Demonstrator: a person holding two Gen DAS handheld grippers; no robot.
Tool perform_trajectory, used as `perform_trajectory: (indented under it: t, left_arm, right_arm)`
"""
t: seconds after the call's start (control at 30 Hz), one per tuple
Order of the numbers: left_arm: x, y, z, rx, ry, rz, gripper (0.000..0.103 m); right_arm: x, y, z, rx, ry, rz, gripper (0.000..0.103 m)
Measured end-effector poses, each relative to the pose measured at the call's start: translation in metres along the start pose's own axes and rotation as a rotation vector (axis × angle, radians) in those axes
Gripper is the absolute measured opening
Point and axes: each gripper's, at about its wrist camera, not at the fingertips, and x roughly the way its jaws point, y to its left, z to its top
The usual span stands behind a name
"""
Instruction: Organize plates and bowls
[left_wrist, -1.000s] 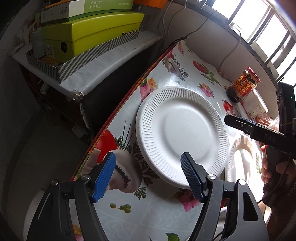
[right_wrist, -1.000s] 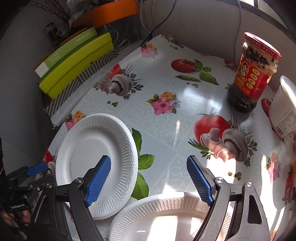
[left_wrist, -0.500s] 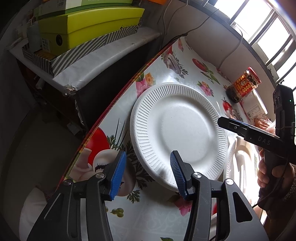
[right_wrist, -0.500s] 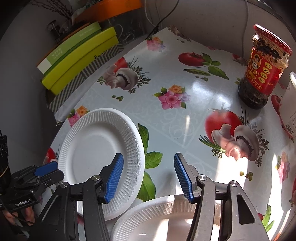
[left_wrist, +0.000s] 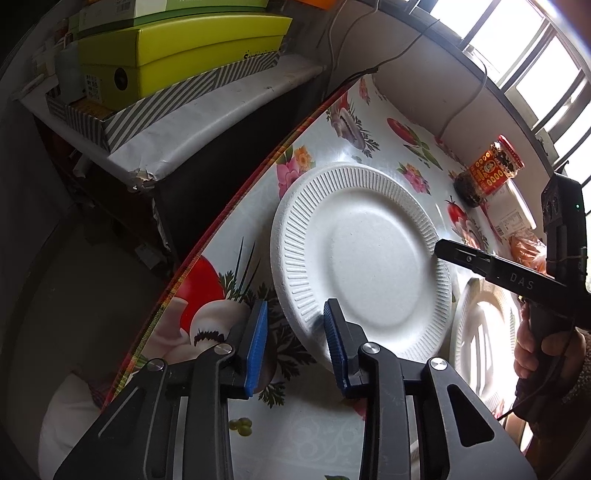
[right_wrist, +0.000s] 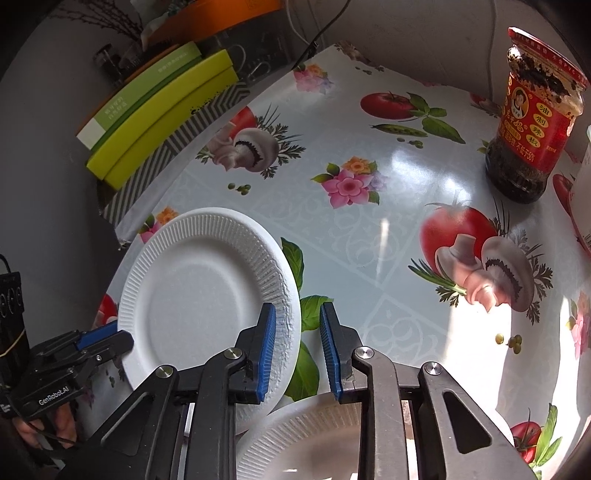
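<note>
A white paper plate (left_wrist: 358, 254) lies near the table's left edge; it also shows in the right wrist view (right_wrist: 199, 291). My left gripper (left_wrist: 295, 347) straddles its near rim, jaws partly closed with a gap. My right gripper (right_wrist: 297, 347) straddles the plate's opposite rim, jaws also narrowed but apart; it shows from the side in the left wrist view (left_wrist: 480, 266). A second white paper plate (right_wrist: 314, 439) lies under my right gripper, also seen in the left wrist view (left_wrist: 480, 347).
A red-labelled chilli sauce jar (right_wrist: 532, 125) stands at the back right beside a white container (right_wrist: 583, 206). Yellow-green boxes (left_wrist: 177, 55) sit on a shelf left of the table. The flowered tablecloth (right_wrist: 369, 229) covers the table.
Both grippers have narrowed their jaws from wide open and moved in onto opposite rims of the left plate.
</note>
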Motion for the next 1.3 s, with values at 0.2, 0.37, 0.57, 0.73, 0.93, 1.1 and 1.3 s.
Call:
perform_trajectory:
  t: [0.2, 0.37, 0.57, 0.73, 0.93, 1.1, 1.3]
  left_arm:
    - [0.001, -0.002, 0.001, 0.002, 0.001, -0.001, 0.027]
    - [0.001, -0.002, 0.001, 0.005, 0.003, -0.002, 0.025]
    - [0.0, -0.003, 0.001, 0.009, -0.003, 0.0, 0.024]
    - [-0.001, -0.003, 0.001, 0.01, -0.006, 0.002, 0.024]
    - [-0.009, -0.003, 0.003, 0.019, -0.025, 0.01, 0.024]
    - [-0.019, -0.005, 0.003, 0.027, -0.044, 0.014, 0.024]
    - [-0.032, -0.005, 0.0, 0.029, -0.064, 0.012, 0.024]
  right_arm:
    - [-0.002, 0.002, 0.0, -0.004, -0.007, 0.008, 0.014]
    - [-0.002, 0.003, 0.0, -0.006, -0.009, 0.004, 0.013]
    - [-0.001, 0.003, 0.0, -0.003, -0.01, 0.006, 0.012]
    - [-0.001, 0.002, -0.001, -0.002, -0.01, 0.008, 0.012]
    - [-0.005, 0.003, -0.002, 0.012, -0.017, 0.018, 0.012]
    - [-0.012, 0.005, -0.003, 0.024, -0.03, 0.033, 0.012]
    - [-0.025, 0.012, -0.005, 0.022, -0.045, 0.044, 0.012]
